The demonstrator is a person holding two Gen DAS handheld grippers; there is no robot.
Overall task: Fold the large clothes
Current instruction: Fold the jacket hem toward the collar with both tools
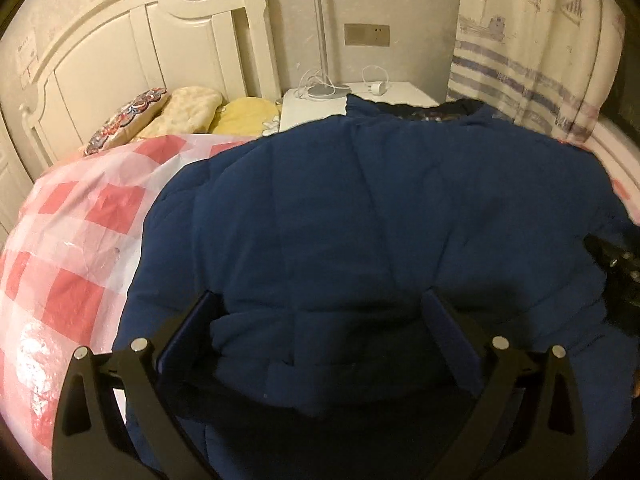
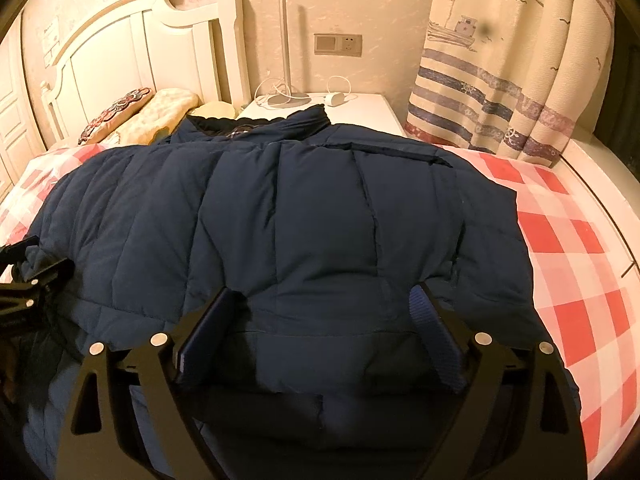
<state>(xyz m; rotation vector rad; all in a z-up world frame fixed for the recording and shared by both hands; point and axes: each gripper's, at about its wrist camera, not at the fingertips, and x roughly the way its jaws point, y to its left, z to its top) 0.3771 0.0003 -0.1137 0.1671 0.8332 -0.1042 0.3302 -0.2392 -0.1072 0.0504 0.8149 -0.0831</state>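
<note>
We have the navy padded jacket [image 1: 380, 208] spread across the checked bed cover [image 1: 80, 248], collar toward twelve o'clock by the nightstand [image 2: 360, 110]. Our left hand-held gripper [image 1: 324, 308] and right hand-held gripper [image 2: 326, 300] each stand wide open astride a bulge of the near hem; neither visibly pinches it. The puffy fabric could slip out, or only the top layer lift, leaving a lopsided fold.

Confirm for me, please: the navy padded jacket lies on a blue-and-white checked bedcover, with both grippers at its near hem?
Not quite: the bedcover is red-and-white checked, as the right wrist view shows. The navy padded jacket does lie on it, with both grippers at its near hem.
</note>
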